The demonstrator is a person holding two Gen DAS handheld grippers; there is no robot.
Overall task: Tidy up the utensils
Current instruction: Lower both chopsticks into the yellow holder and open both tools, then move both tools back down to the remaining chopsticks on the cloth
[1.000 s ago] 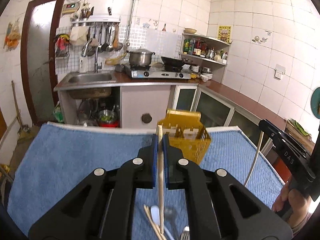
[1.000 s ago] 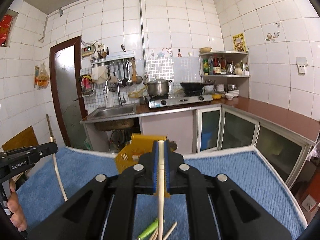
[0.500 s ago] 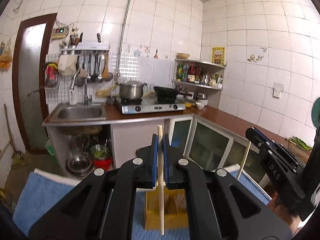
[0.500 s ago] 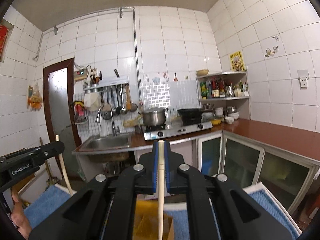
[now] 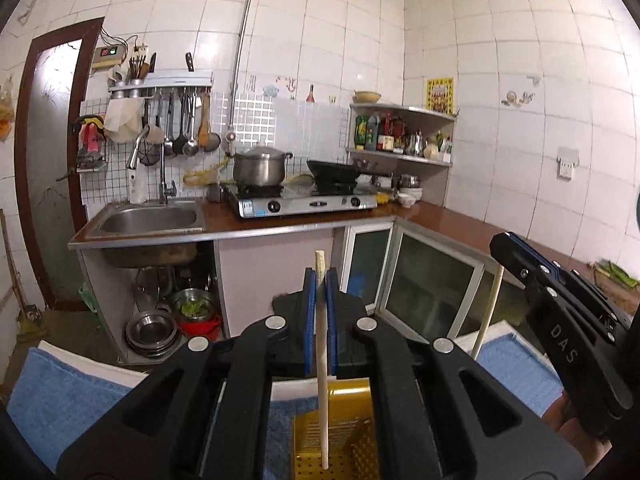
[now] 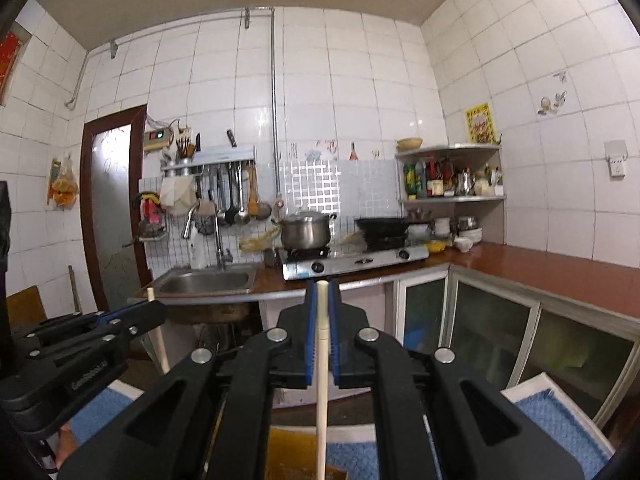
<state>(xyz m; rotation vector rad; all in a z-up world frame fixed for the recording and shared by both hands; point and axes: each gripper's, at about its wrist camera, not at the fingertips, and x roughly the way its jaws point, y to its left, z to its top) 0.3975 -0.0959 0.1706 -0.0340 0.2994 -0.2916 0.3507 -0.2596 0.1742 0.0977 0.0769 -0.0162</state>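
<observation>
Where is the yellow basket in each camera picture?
Left wrist view: the yellow basket sits at the bottom middle, under the left gripper, behind its chopstick.
Right wrist view: only the basket's top edge peeks out at the bottom, left of the middle.
Shared landmark: the steel pot on the stove.

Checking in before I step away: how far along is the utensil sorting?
Done: nothing visibly stowed. In hand: the left gripper and right gripper each clamp one chopstick above the yellow basket. Left: lowering both in.
</observation>
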